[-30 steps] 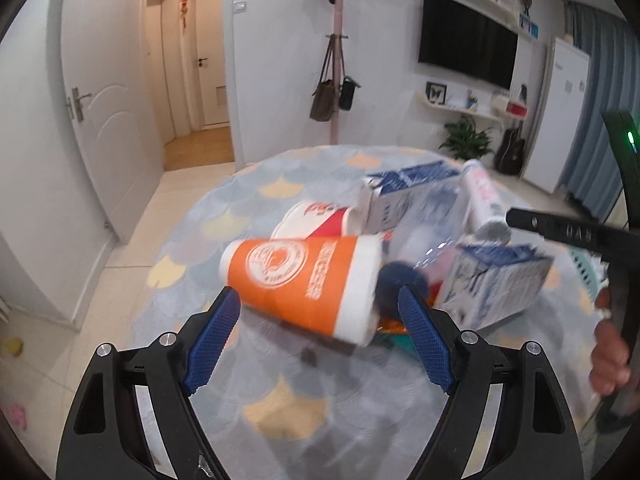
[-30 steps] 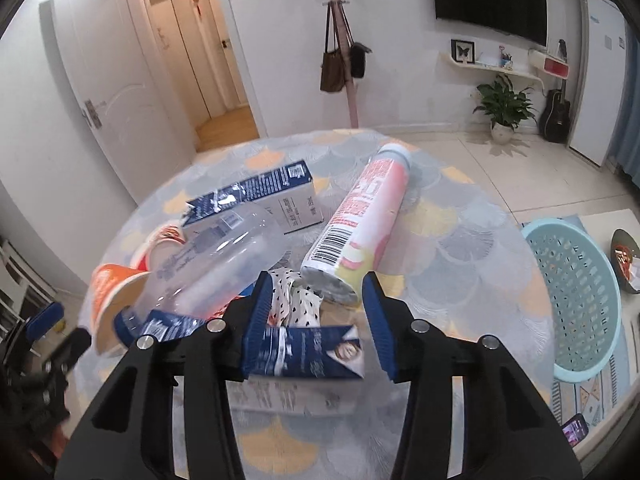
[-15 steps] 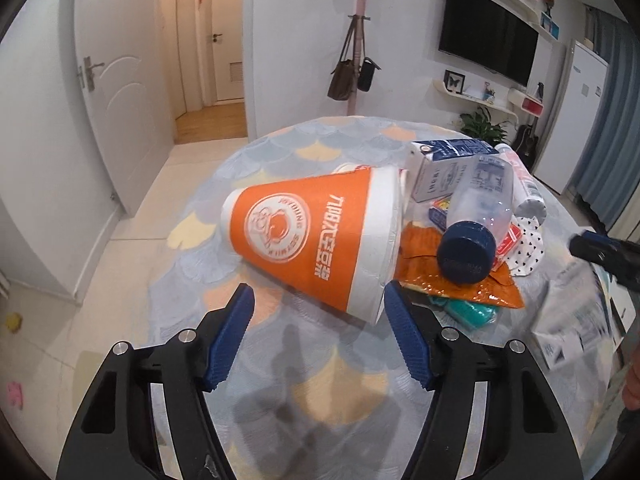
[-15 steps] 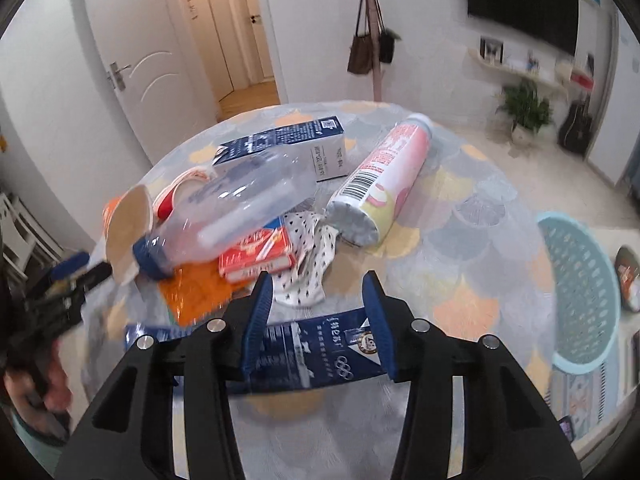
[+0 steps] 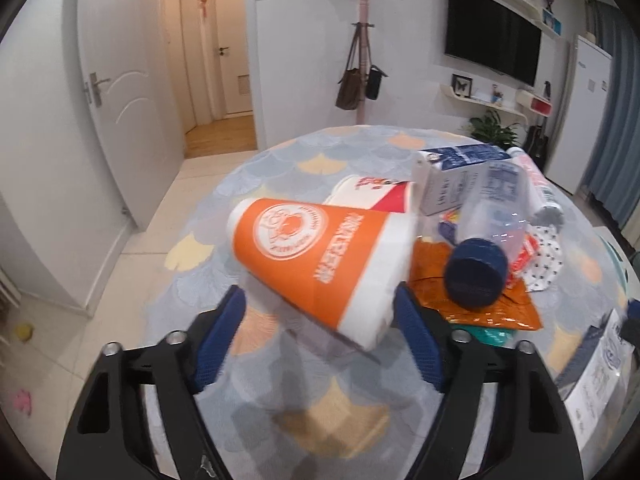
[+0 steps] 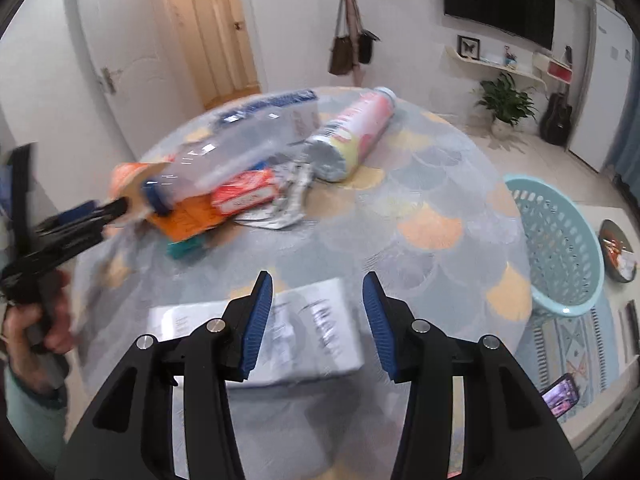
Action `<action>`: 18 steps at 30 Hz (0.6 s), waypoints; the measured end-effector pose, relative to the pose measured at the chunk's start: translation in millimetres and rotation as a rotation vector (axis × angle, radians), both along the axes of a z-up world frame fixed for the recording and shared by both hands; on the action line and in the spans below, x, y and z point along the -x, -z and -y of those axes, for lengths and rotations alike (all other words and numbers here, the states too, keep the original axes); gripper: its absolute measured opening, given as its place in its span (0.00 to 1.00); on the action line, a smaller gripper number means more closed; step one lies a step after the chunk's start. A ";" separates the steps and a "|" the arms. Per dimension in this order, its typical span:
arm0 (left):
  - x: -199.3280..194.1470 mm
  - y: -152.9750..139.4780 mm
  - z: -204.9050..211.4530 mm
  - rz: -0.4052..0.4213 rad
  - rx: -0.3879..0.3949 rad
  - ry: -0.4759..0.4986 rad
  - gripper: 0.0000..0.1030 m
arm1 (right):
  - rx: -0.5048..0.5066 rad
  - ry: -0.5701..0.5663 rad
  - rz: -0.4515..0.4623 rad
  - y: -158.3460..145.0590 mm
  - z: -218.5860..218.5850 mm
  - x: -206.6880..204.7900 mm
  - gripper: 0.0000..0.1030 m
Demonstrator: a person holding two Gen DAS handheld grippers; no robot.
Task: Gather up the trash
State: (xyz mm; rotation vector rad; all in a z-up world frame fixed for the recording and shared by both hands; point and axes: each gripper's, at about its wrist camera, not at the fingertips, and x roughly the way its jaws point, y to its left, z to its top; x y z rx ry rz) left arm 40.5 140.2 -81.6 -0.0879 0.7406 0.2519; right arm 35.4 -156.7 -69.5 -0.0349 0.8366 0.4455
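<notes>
So the left claw (image 5: 320, 312) has its pads on either side of the wide end of the orange cup (image 5: 320, 264), which lies tipped on its side on the table (image 5: 280, 160). Can't tell if the pads are actually pressing the cup or just framing it, so I'd call it apart for now. Rest of the trash pile sits at about 2 o'clock from the cup: a clear bottle with a blue cap (image 5: 476, 276), a blue milk carton (image 5: 452, 176), an orange wrapper (image 5: 496, 312), a red and white cup (image 5: 372, 194).

The right claw (image 6: 316, 320) is opening, with a white carton (image 6: 296, 332) lying flat on the table under and between the pads, nothing clamped. The teal basket (image 6: 560, 248) is off the table edge at roughly 3 o'clock from that claw.

What could go wrong: the cup is round and light, so a squeeze near the rim could crush it or pop it out sideways into the bottle, which looks ready to roll. The carton got let go on the table, not in the basket, so it's not collected yet. Also both claws work close together, so they might bump.
</notes>
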 end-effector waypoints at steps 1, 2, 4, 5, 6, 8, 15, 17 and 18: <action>0.5 0.9 -3.8 -0.003 0.011 -0.005 0.58 | 0.008 -0.015 0.021 -2.9 -6.5 12.1 0.57; 1.6 1.9 -8.5 -0.006 0.022 -0.009 0.52 | 0.016 -0.028 0.040 -4.4 -13.7 22.5 0.64; 4.6 3.2 -14.1 -0.012 0.022 -0.012 0.34 | 0.032 -0.076 0.054 -2.8 -32.2 39.5 0.65; 6.3 4.3 -18.1 -0.020 0.020 -0.016 0.34 | 0.061 -0.090 0.060 1.4 -42.6 46.7 0.65; 8.8 4.6 -21.4 -0.023 0.022 -0.017 0.34 | 0.094 -0.087 0.075 4.6 -50.0 50.5 0.65; 15.1 4.2 -29.6 -0.021 0.031 -0.017 0.34 | 0.190 -0.070 0.131 14.5 -67.1 60.1 0.66; 39.9 1.0 -48.3 -0.002 0.027 0.058 0.46 | 0.307 0.035 0.208 13.1 -52.3 65.8 0.66; 47.2 -1.0 -51.6 0.010 0.068 0.122 0.57 | 0.304 0.068 0.192 15.3 -36.1 61.0 0.66; 50.9 -3.0 -52.1 0.023 0.102 0.159 0.63 | 0.293 0.084 0.180 16.3 -26.7 58.3 0.66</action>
